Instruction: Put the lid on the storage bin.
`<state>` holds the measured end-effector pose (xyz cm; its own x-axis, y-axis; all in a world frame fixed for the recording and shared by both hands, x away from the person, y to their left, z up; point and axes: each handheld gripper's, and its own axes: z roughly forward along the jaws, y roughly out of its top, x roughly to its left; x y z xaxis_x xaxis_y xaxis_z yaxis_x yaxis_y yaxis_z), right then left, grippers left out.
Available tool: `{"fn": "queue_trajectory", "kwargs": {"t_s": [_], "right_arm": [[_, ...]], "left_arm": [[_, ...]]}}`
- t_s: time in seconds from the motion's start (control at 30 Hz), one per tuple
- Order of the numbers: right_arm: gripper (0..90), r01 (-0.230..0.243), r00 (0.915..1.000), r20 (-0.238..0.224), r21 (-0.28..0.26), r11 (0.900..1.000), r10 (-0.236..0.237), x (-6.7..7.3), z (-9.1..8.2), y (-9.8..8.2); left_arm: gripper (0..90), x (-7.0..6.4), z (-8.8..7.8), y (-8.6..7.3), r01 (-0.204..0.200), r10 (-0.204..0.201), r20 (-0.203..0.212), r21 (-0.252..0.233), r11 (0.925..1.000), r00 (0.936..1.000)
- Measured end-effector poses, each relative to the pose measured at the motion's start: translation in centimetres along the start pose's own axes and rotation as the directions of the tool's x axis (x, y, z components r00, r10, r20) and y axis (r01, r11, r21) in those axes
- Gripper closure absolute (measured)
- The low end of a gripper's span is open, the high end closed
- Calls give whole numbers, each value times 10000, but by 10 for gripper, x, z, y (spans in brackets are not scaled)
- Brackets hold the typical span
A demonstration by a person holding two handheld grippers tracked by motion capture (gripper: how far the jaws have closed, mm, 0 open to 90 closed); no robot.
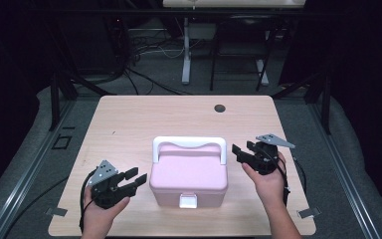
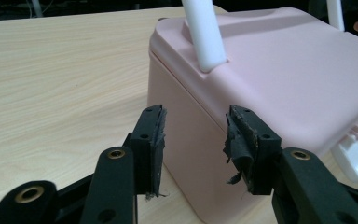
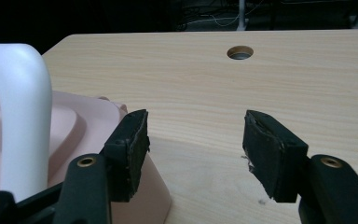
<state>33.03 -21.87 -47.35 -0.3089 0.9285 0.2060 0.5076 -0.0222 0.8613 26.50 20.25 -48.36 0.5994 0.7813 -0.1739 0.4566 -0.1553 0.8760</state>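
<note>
A pink box [image 1: 189,174] with a shut lid, a white handle [image 1: 189,144] and a white front latch [image 1: 188,201] stands in the middle of the wooden table [image 1: 129,124]. My left gripper [image 1: 135,179] is just left of the box near its front corner, open, with nothing between its pads. In the left gripper view the box's corner [image 2: 191,140] stands right behind the gap of the left gripper [image 2: 193,149]. My right gripper [image 1: 242,150] hovers open at the box's right side, level with the handle [image 3: 21,116]. The right gripper [image 3: 196,154] holds nothing.
A round cable hole [image 1: 220,108] lies in the table's far part. Behind the table stand dark frames, cables on the floor and a white desk leg [image 1: 185,50]. Black rails run along both sides of the table.
</note>
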Motion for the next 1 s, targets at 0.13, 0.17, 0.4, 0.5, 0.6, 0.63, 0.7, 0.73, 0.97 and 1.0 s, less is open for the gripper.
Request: {"fn": "queue_trajectory", "kwargs": {"t_s": [0.13, 0.17, 0.4, 0.5, 0.6, 0.63, 0.7, 0.73, 0.97, 1.0], "right_arm": [[403, -9, 10000, -32, 3, 10000, 9, 0, 0, 0], [403, -13, 10000, -40, 4, 10000, 13, 0, 0, 0], [403, -103, 9998, -167, -39, 9999, 102, -1, -1, 1], [403, -101, 9998, -193, -83, 9999, 99, -2, -2, 1], [403, -116, 9998, -186, -114, 9999, 114, -4, -3, 2], [403, -151, 9997, -193, -125, 9998, 148, -5, -3, 2], [403, -160, 9997, -194, -100, 9998, 158, -5, -3, 2], [403, -163, 9997, -193, -97, 9998, 161, -5, -3, 2], [403, -22, 9998, -204, -21, 10000, 21, -3, -1, 1], [403, -20, 9998, -211, -22, 10000, 19, -3, -1, 1]], "left_arm": [[539, 5, 5, 2, 219, -220, -122, -135, 9997, 9997], [536, 6, 6, 2, 244, -247, -145, -168, 9996, 9996], [529, 8, 10, -4, 456, -462, -258, -215, 9987, 9986], [528, 11, 10, -8, 519, -527, -374, -219, 9984, 9979], [525, 14, 11, -11, 506, -511, -475, -113, 9987, 9976], [523, 15, 11, -13, 541, -546, -483, -117, 9985, 9973], [520, 17, 11, -15, 581, -586, -544, -103, 9983, 9968], [518, 17, 12, -16, 602, -607, -549, -116, 9981, 9966], [505, 20, 13, -24, 577, -577, -584, -7, 9983, 9966], [500, 20, 13, -25, 543, -540, -586, 34, 9985, 9968]]}}
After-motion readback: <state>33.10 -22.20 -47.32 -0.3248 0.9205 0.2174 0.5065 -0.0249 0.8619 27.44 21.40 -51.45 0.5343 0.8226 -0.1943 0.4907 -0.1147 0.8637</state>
